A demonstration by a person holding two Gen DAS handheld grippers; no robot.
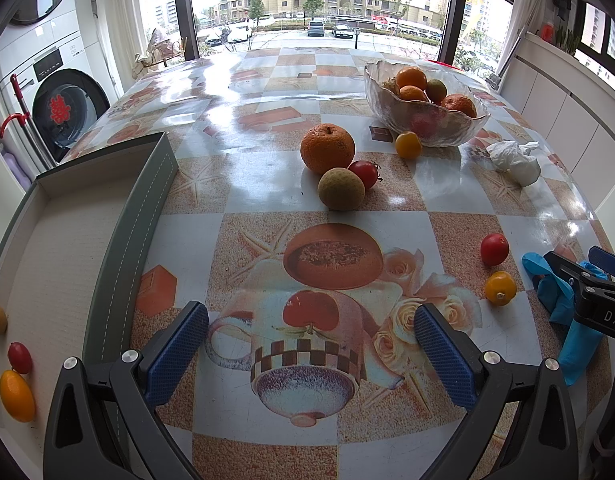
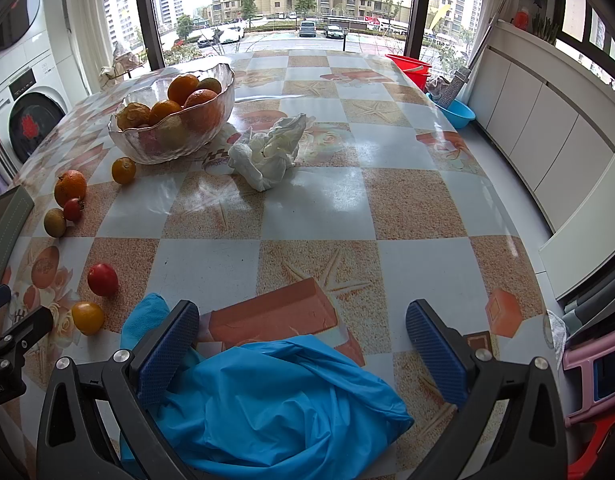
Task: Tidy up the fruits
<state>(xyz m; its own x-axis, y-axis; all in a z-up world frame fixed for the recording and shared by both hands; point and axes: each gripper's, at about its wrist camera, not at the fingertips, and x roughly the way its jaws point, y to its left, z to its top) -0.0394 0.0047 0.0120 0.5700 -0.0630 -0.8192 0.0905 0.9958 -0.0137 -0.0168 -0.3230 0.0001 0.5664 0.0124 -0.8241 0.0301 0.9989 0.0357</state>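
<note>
Loose fruit lies on the patterned table: a large orange (image 1: pixel 327 148), a tan round fruit (image 1: pixel 341 189), a red tomato (image 1: pixel 364 173), a small yellow fruit (image 1: pixel 408 144), another red tomato (image 1: pixel 494 248) and a yellow tomato (image 1: pixel 500 288). A grey tray (image 1: pixel 119 236) at the left holds three small fruits (image 1: pixel 16 394). A glass bowl (image 1: pixel 423 126) holds several oranges. My left gripper (image 1: pixel 310 344) is open and empty over the table. My right gripper (image 2: pixel 302 344) is open above a blue plastic bag (image 2: pixel 275 400); it also shows in the left wrist view (image 1: pixel 595 280).
A crumpled white tissue (image 2: pixel 267 152) lies near the bowl. A washing machine (image 1: pixel 63 108) stands left of the table. White cabinets (image 2: pixel 547 128), a red bucket (image 2: pixel 409 65) and a blue basin (image 2: pixel 457 114) are to the right.
</note>
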